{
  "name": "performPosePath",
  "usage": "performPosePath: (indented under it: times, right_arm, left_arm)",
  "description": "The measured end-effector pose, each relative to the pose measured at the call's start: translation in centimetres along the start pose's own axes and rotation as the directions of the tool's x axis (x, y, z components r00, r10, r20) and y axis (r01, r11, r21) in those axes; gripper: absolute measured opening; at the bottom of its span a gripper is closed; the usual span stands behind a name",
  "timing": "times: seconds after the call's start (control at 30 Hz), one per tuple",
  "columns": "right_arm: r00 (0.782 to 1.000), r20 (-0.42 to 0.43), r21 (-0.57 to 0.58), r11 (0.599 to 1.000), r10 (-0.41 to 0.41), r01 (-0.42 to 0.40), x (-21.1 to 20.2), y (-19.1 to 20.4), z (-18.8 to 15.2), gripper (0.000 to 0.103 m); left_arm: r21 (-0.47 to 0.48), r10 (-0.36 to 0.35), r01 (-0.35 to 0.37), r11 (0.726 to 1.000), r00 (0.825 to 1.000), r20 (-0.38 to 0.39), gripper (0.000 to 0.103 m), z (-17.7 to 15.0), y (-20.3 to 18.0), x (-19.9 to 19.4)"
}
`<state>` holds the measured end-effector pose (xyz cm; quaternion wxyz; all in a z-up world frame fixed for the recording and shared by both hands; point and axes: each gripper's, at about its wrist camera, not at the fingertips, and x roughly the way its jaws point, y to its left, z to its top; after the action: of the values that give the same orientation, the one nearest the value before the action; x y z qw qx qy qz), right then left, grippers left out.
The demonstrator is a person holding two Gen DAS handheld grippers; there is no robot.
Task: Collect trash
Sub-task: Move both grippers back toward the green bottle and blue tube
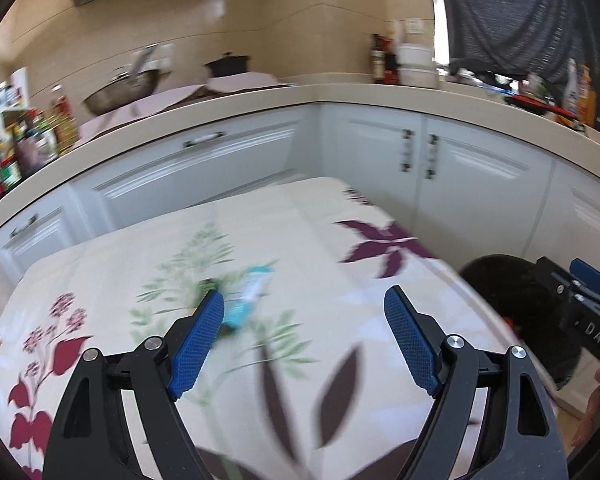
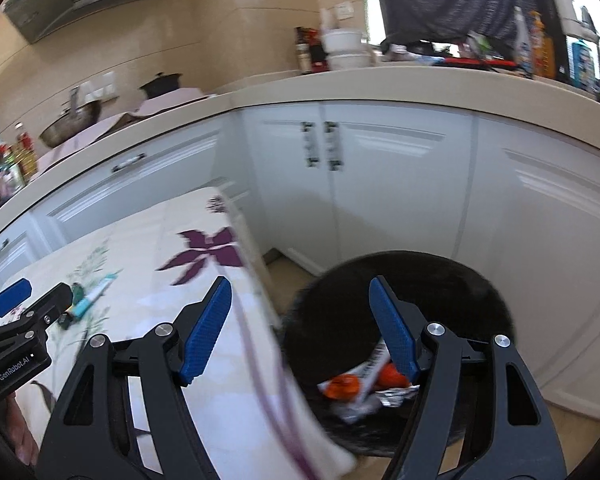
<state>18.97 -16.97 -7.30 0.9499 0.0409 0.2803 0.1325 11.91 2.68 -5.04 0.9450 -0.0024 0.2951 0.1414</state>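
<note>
Teal wrapper [image 1: 249,296] lies on the flowered tablecloth [image 1: 300,240], at eleven o'clock of my left gripper [image 1: 304,304], jaws wide and empty. I'd straddle it squarely. Right gripper [image 2: 300,300] gapes empty over the black bin [image 2: 480,280].

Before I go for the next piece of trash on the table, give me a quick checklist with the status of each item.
1. Left gripper open and empty: ok, nothing between the fingers.
2. Right gripper open and empty: ok.
3. Trash left on the table: ok, a teal wrapper lies by the left gripper's fingertip, with a small dark piece beside it.
4. Trash bin ready: ok, on the floor beside the table, orange and white wrappers already inside.
5. Exact shape of the teal wrapper: cannot tell, both views are blurred.
</note>
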Motion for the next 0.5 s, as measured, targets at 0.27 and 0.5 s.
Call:
performPosePath:
  times: [0.27,0.5]
  right_arm:
    - [0.996,-0.031,-0.074,0.994,0.084,-0.086,1.3,6.5,0.2,0.069]
    - [0.988,-0.071,-0.128,0.981,0.138,-0.146,3.1,12.0,0.2,0.070]
  left_arm:
    - [-0.080,0.099,-0.100,0.992,0.995,-0.015,0.080,-1.1,6.9,-0.5]
    - [-0.151,0.159,-0.162,0.975,0.987,-0.033,0.080,-1.7,12.1,-0.5]
